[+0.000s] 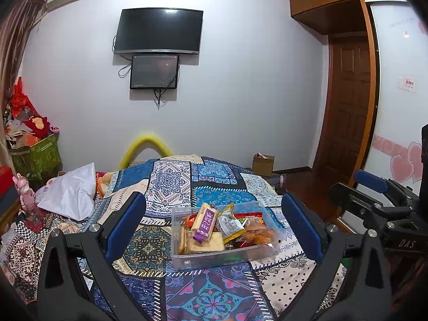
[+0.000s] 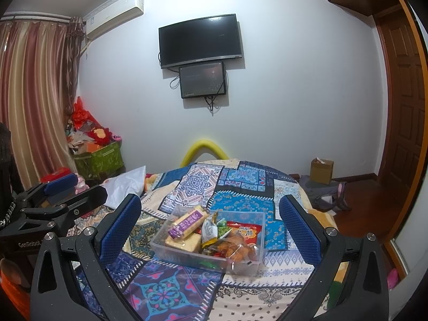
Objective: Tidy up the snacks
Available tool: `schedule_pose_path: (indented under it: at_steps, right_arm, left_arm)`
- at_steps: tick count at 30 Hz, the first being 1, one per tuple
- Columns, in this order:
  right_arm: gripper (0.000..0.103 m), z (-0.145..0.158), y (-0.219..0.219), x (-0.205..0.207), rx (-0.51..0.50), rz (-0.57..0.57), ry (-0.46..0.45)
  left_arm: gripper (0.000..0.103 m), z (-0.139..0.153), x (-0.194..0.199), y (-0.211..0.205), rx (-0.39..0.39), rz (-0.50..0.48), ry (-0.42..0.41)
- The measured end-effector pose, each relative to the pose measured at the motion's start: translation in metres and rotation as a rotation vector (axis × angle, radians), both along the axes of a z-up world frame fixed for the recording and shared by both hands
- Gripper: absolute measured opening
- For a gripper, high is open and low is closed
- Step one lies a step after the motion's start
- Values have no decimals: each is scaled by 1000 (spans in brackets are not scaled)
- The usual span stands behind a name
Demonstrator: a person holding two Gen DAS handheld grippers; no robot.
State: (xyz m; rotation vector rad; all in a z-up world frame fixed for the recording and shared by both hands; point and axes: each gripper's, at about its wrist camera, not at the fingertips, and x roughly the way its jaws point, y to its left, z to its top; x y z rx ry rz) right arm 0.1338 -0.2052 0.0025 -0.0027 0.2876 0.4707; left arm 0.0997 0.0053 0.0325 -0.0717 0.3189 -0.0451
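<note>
A clear plastic box (image 1: 214, 260) stands on a bed covered by a patchwork bedspread (image 1: 171, 182), roughly midway across the bed's width and well back from its far edge. To the box's left the bedspread lies bare up to a crumpled white bag (image 1: 72, 192) near the bed's left edge; to its right a narrower strip of cover runs to the right edge, where the wooden floor (image 2: 363, 208) begins. In front of the box the cover is free of objects. A yellow foam tube (image 1: 145, 143) arches up behind the far edge.

The box is transparent, rectangular and open-topped, and it is heaped above its rim. A cracker pack with a purple label (image 1: 204, 223) leans upright at the left, pale square crackers (image 1: 206, 243) lie under it, a yellow-green sachet (image 1: 230, 224) stands in the middle, a red packet (image 2: 244, 231) lies toward the back right, and a clear bag of orange-brown snacks (image 1: 258, 234) hangs over the right end.

The left gripper (image 1: 214, 227) hangs above the bed with its blue-padded fingers (image 1: 125, 224) spread wide, nothing between them, the box framed in the gap. The right gripper (image 2: 211, 230) is likewise spread wide and empty, facing the box from slightly further right. Neither touches the box.
</note>
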Motion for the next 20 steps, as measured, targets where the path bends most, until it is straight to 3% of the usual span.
schedule_pose_path:
  at_steps: [20]
  right_arm:
    - [103,1,-2,0,0,-4,9]
  left_arm:
    - [102,-3,-2,-7,12,-20,6]
